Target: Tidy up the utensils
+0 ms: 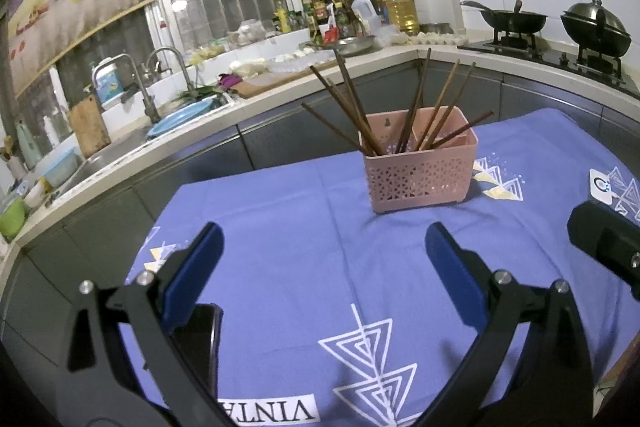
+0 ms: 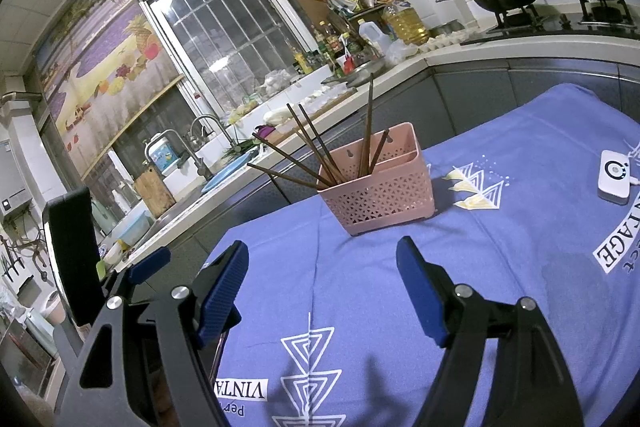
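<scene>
Across the back of both views, a long pale kitchen counter with a sink and two faucets at its left end, a crowd of bottles near the barred window, and a black stove at the right bearing a wok and a lidded pot. In front of it, nearer the cameras, a table under a blue tablecloth printed with white triangle patterns and lettering. On the far middle of the cloth, standing upright, a pink perforated utensil basket with a divider inside. In the basket, a bunch of dark brown chopsticks, leaning outward at several angles, most toward the left side, a few toward the right. At the right edge of the cloth, well apart from the basket, a small white device with a dark ring on top. Low over the near part of the cloth, left gripper with blue pads spread wide, nothing between them. Likewise the right gripper, fingers parted and empty, near the basket but not touching it. Just beside it on the left in the right wrist view, part of the left gripper's black frame.
</scene>
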The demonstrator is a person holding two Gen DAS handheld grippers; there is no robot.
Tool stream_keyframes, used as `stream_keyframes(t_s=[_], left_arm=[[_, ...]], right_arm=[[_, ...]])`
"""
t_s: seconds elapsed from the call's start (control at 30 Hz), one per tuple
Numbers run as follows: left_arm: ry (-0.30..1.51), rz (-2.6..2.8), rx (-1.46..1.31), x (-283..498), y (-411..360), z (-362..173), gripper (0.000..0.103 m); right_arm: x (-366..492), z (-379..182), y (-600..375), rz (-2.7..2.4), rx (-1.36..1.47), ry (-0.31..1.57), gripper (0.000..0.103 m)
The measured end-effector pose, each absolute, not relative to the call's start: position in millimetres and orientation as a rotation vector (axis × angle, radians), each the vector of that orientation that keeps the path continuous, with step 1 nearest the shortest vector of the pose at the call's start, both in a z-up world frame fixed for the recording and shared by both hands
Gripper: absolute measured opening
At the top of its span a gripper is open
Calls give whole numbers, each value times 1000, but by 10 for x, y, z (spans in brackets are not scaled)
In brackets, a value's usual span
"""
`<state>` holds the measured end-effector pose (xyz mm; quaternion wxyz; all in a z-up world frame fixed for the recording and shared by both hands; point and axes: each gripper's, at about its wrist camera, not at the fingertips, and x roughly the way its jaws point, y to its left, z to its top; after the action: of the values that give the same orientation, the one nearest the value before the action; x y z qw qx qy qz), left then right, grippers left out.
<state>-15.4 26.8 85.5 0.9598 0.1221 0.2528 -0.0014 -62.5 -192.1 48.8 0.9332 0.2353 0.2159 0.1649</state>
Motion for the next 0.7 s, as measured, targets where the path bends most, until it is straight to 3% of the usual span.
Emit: stream_keyframes(t_s=[0.7], left_arm=[[526,20,255,-193,209,772,97]], right_arm=[[-626,495,-1926,337,482,445,76]])
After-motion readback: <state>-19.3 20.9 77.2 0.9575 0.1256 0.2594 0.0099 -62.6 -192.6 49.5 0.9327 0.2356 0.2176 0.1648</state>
